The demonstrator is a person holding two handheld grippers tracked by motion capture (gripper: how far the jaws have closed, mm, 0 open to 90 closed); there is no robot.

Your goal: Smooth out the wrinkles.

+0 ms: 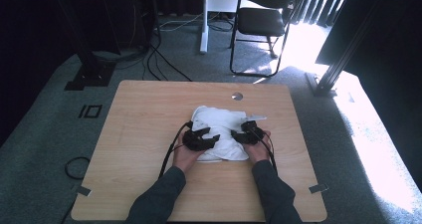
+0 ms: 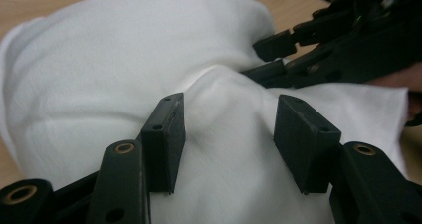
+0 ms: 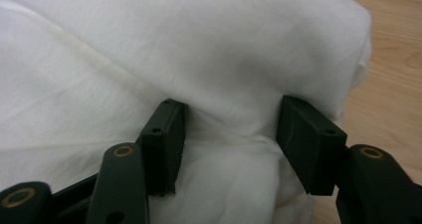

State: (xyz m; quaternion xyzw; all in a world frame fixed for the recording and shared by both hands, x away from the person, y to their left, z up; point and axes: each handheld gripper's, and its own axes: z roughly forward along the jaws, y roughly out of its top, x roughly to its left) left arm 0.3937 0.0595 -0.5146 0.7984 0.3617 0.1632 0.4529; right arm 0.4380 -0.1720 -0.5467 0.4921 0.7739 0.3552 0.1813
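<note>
White cloth (image 1: 219, 129) bunched mid wooden table (image 1: 149, 134); grey carpet, chair (image 1: 263, 20) behind.

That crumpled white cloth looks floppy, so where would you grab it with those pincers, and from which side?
Probably at a raised fold, not a flat patch. In the left gripper view a ridge of the white cloth humps up between the open jaws of the left gripper; closing there from the person's near side should pinch it. The right gripper straddles a similar fold near the cloth's edge over the table.
</note>
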